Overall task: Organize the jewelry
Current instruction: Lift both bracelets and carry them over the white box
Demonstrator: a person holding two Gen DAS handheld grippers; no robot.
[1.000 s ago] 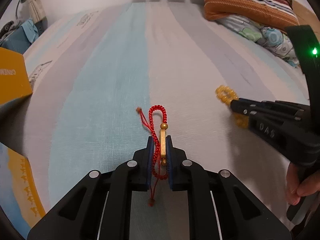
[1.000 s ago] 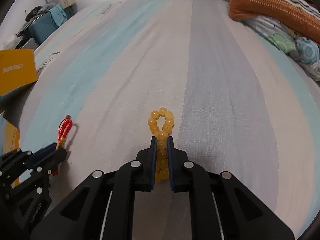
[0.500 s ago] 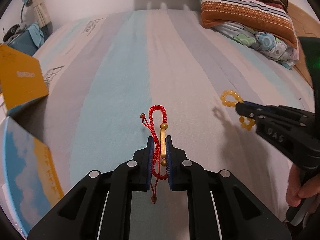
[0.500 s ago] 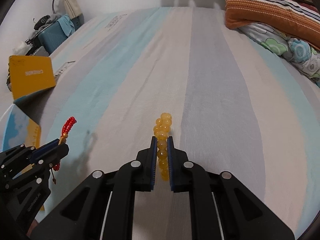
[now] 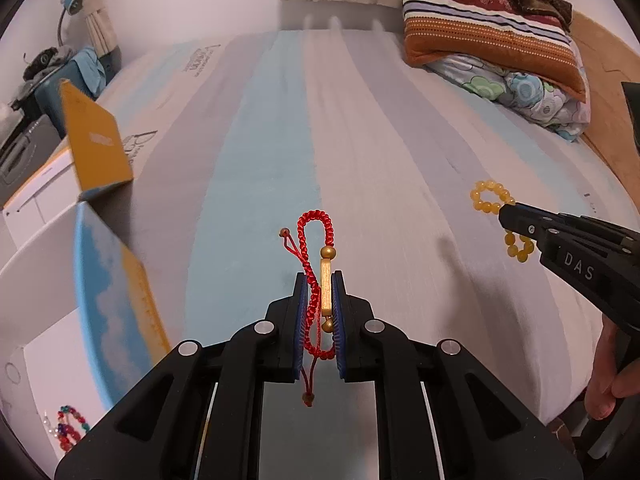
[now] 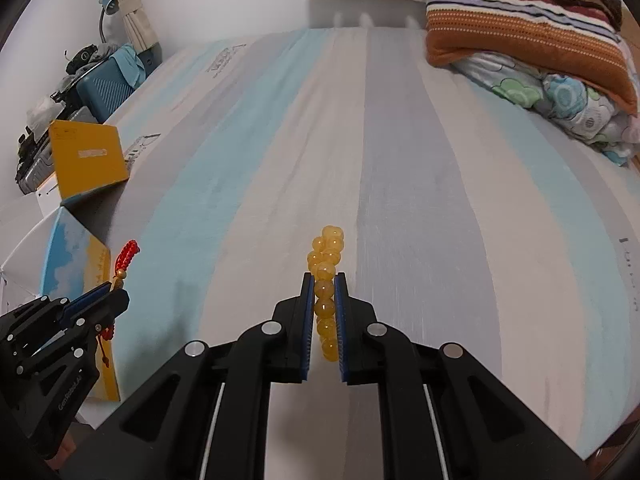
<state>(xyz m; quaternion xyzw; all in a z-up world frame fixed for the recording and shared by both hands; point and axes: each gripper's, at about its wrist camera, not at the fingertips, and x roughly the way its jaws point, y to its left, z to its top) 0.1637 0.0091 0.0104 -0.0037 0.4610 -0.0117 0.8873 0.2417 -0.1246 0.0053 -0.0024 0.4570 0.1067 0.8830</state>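
Right now both grippers are up off the striped bed sheet (image 5: 256, 152), each w/ a bracelet. Left gripper (image 5: 320, 280) is pinched on the red cord bracelet (image 5: 314, 240): blue pads squeeze the braid & its gold bar, loop sticks out past the tips, one knotted tail hangs below the jaws, other tail pokes out to the left. Right gripper (image 6: 324, 280) is clamped on the yellow bead bracelet (image 6: 326, 272), beads lined up between the pads, rest of the ring poking out front. From the left cam the right gripper (image 5: 505, 212) comes in from the right edge, bead loops either side of its tip; a hand (image 5: 608, 376) grips its handle. Open box w/ yellow lid (image 5: 96, 148) sits at the left edge of the bed; another beaded bracelet, multicolour (image 5: 68, 428), lies inside its white tray. Striped pillow (image 5: 488, 36) at far right.
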